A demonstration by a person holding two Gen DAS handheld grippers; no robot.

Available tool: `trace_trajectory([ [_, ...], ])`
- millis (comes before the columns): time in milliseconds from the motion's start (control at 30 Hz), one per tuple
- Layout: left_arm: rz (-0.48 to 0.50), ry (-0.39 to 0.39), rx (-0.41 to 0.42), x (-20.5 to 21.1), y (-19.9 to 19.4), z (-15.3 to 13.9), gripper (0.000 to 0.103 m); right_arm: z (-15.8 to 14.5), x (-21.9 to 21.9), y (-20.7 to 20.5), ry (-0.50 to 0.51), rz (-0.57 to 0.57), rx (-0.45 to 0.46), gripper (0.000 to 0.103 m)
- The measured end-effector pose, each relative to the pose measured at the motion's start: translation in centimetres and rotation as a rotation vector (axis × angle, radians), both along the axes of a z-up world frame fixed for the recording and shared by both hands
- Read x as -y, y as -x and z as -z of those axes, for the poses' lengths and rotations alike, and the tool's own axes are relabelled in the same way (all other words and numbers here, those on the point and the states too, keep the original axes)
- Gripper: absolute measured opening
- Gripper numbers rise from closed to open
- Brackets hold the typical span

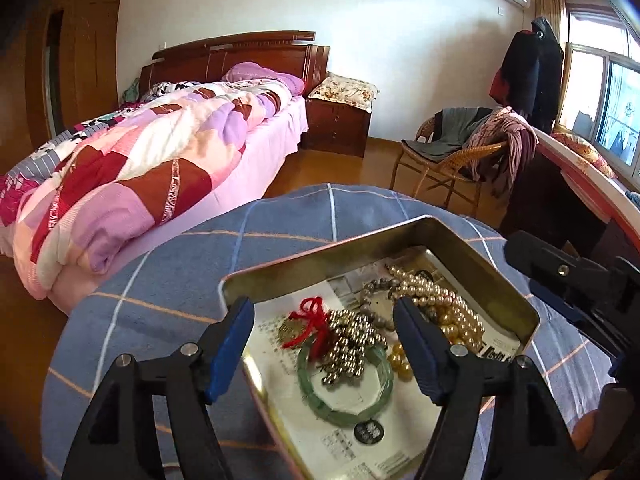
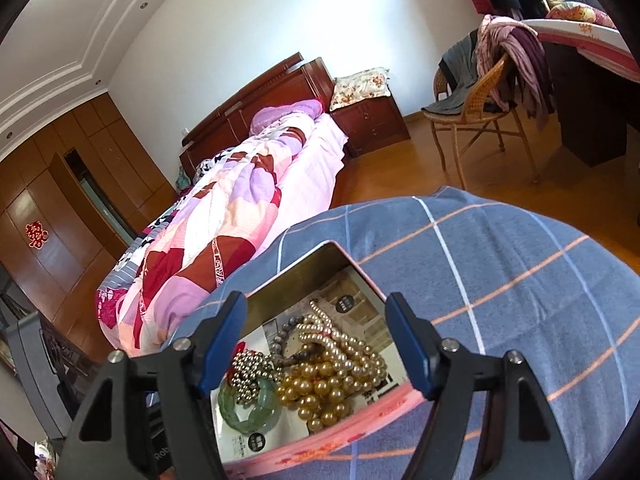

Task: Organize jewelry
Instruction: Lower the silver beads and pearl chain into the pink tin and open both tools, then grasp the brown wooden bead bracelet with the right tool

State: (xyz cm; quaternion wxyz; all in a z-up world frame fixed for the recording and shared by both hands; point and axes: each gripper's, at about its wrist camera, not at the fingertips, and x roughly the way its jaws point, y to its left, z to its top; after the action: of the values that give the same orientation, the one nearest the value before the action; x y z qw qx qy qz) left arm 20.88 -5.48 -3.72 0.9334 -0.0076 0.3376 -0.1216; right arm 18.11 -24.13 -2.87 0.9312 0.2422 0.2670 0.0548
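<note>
Jewelry [image 1: 360,344] heaped in an open metal tin [image 1: 276,268] on a blue checked cloth [image 1: 160,280]: pearl strands [image 2: 344,364] tangled over gold beads, silver bead cluster [image 1: 348,350] lying across a green bangle [image 1: 344,392]. Left gripper [image 1: 324,348] and right gripper [image 2: 316,344] poised above, fingers spread wide, pinching nothing. Best begun, by the look of it, with one loose piece lifted clear before any pull at the tangle.

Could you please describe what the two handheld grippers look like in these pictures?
Both look alike. The left gripper and right gripper each have black, angular plastic arms with triangular cut-outs and round silver pivot bolts. Each finger ends in a blue pad that tapers to a tip. No cables, markings or sleeves are visible.
</note>
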Motion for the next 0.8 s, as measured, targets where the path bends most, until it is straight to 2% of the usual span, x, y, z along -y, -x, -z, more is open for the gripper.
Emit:
trace_trajectory([
  [167, -0.006, 0.003, -0.002, -0.5, 1.7, -0.4, 0.073, 0.1, -0.6, 2.3, 0.016, 0.008, -0.016, 0.077],
  [533, -0.001, -0.07, 0.007, -1.4, 6.3, -0.8, 0.074, 0.0, -1.5, 6.8, 0.018, 0.003, -0.018, 0.077],
  [800, -0.007, -0.071, 0.014, -2.3, 8.7, -1.0, 0.079, 0.6, -2.4, 9.4, 0.04, -0.016, -0.047, 0.078],
])
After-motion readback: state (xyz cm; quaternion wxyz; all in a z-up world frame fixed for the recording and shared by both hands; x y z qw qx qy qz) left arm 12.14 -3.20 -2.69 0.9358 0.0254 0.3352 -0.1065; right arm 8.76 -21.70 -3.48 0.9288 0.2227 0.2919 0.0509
